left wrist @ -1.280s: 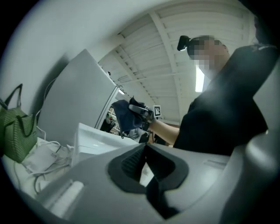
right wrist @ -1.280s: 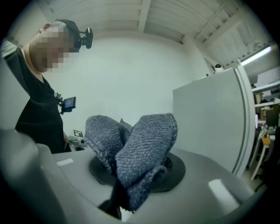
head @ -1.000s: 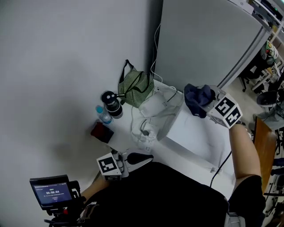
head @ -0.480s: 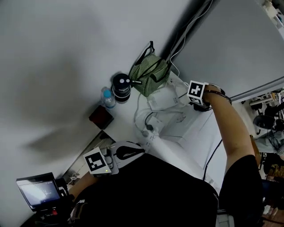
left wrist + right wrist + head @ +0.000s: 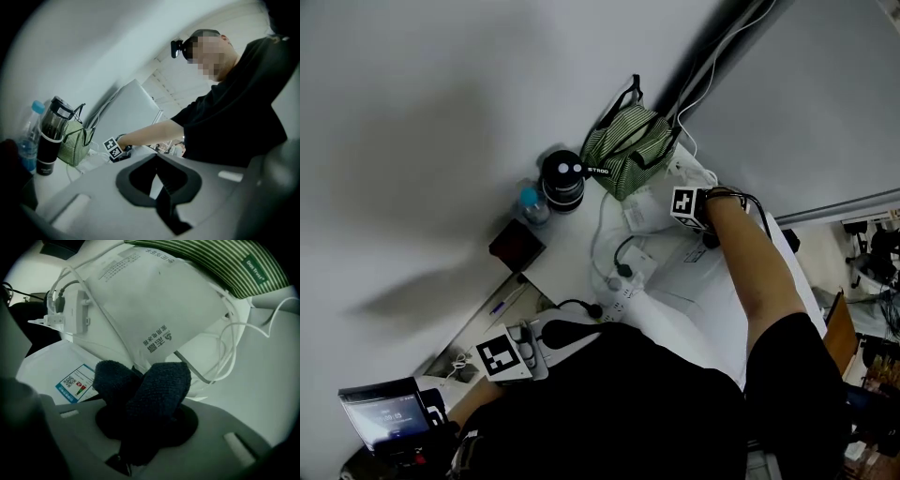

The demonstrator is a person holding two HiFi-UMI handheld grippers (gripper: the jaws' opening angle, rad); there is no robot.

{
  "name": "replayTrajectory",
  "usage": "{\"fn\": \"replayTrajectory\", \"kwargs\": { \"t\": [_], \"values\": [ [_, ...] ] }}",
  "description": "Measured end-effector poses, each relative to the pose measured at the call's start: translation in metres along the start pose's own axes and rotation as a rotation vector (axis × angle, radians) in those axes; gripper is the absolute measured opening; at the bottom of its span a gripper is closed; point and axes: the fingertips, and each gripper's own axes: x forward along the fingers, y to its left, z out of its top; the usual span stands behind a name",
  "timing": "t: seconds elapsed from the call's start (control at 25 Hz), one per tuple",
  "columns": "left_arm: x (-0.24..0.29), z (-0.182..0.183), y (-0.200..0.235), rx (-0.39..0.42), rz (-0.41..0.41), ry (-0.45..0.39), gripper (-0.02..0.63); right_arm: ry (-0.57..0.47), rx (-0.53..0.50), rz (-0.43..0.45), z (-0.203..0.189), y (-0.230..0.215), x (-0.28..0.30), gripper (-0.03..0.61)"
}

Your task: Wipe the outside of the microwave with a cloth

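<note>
While the right gripper (image 5: pixel 692 208) clamps a bunched dark blue cloth (image 5: pixel 151 389) at the white microwave's (image 5: pixel 712 286) far edge, a printed white pouch (image 5: pixel 154 301), loose white cables (image 5: pixel 244 329) and a green striped bag (image 5: pixel 630 150) crowd just beyond. Nearer, the left gripper (image 5: pixel 579 332) hangs with its jaws together and empty.

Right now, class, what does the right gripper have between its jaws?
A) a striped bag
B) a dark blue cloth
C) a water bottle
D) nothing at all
B: the right gripper view shows the right gripper with its jaws shut on a bunched dark blue cloth.
</note>
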Motion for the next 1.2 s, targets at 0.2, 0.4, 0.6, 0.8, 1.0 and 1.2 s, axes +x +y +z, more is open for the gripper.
{"fn": "replayTrajectory", "kwargs": {
  "t": [0.2, 0.4, 0.6, 0.8, 1.0, 1.2],
  "values": [
    [-0.002, 0.000, 0.002, -0.003, 0.009, -0.013, 0.003, -0.007, -0.041, 0.015, 0.000, 0.007, -0.004, 0.110],
    [0.004, 0.005, -0.009, 0.023, -0.054, -0.016, 0.003, -0.273, -0.110, 0.106, -0.029, 0.040, -0.103, 0.115],
    [0.014, 0.013, -0.021, 0.033, -0.109, -0.029, 0.003, -0.160, -0.268, 0.089, -0.054, 0.088, -0.128, 0.115],
    [0.005, 0.009, -0.015, 0.025, -0.083, -0.039, 0.003, -0.031, -0.251, 0.047, -0.019, 0.080, -0.073, 0.112],
    [-0.013, 0.001, 0.002, 0.000, 0.002, -0.073, 0.003, -0.011, -0.189, 0.100, 0.016, 0.065, -0.022, 0.110],
    [-0.019, 0.001, 0.007, -0.014, 0.029, -0.090, 0.003, -0.038, -0.162, 0.108, 0.029, 0.061, -0.009, 0.110]
  ]
}}
